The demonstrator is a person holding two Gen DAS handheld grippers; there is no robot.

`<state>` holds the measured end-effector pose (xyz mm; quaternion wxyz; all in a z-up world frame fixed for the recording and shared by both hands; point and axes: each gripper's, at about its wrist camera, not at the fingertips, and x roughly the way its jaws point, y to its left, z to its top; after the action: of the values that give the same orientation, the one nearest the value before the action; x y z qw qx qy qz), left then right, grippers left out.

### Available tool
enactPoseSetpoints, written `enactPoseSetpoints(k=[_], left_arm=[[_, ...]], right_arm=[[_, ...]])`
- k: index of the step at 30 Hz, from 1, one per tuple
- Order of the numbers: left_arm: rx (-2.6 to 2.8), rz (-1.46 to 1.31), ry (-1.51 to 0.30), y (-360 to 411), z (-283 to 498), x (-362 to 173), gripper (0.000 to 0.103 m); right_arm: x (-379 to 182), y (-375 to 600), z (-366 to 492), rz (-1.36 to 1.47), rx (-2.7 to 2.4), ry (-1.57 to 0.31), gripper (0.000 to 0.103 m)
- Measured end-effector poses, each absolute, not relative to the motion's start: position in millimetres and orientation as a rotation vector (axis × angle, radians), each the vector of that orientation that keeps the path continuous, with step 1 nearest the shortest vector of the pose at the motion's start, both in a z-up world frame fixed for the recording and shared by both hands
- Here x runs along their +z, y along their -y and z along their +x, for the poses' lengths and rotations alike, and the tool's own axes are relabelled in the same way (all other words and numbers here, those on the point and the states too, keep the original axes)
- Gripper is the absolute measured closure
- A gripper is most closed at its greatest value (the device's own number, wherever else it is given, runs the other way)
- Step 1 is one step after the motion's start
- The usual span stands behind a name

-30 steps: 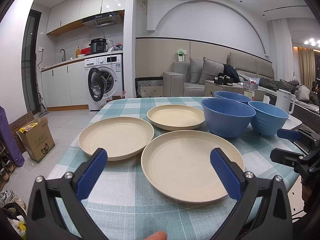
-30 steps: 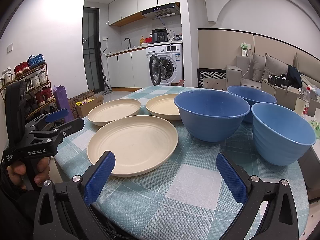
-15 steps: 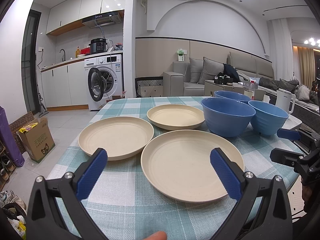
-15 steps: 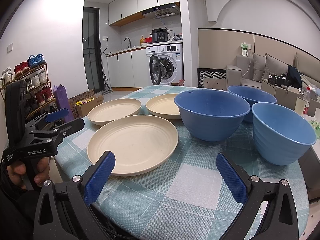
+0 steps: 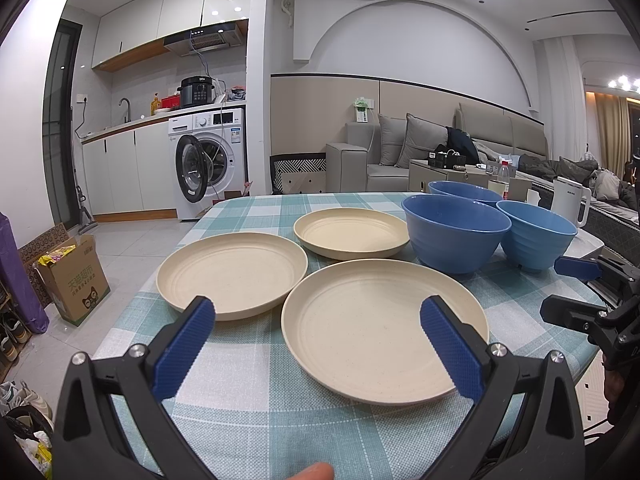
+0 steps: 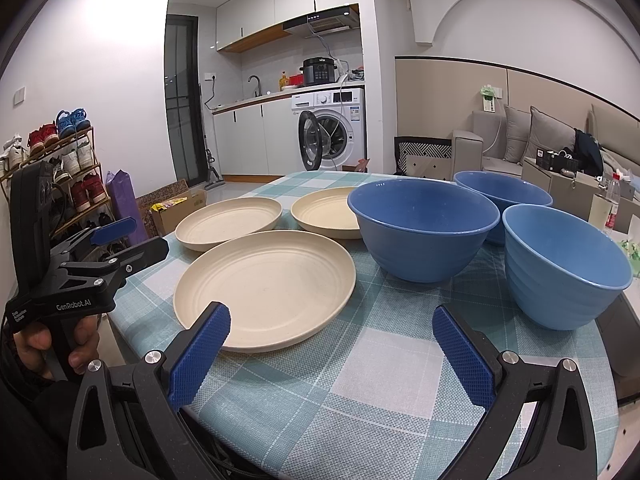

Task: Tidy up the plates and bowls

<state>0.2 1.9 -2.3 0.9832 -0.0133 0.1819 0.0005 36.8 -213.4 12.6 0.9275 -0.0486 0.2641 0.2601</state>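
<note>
Where legible, "GenRobot.AI" on left claw (image 6: pixel 120 236)

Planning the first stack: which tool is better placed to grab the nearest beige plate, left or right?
Left, probably. The left tool is open and faces the nearest beige plate head-on, its near rim between the fingers. The right tool is also open, but that plate lies off to its left, with bare tablecloth ahead.

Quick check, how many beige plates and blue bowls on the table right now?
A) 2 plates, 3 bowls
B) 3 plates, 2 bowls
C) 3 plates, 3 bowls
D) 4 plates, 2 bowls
C: the right wrist view shows three separate plates and three bowls, none stacked.
</note>
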Motion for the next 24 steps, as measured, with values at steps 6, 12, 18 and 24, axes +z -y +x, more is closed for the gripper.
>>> enactPoseSetpoints(k=[6, 12, 18, 24], left_arm=[[0.001, -0.026, -0.366, -1.9, 0.4, -2.3, 0.0], [0.001, -0.026, -0.366, -1.8, 0.4, -2.2, 0.0], [0.002, -0.026, -0.366, -1.6, 0.0, -2.1, 0.0], [0.006, -0.016, -0.359, -2.0, -1.2, -1.3, 0.0]], right_arm=[[12.7, 213.5, 36.8, -0.099, 0.533, -0.541, 0.0], [12.8, 213.6, 36.7, -0.099, 0.533, -0.54, 0.0], [12.8, 214.1, 37.8, -0.1, 0.531, -0.539, 0.0], [15.8, 217.0, 37.4, -0.098, 0.519, -0.53, 0.0]])
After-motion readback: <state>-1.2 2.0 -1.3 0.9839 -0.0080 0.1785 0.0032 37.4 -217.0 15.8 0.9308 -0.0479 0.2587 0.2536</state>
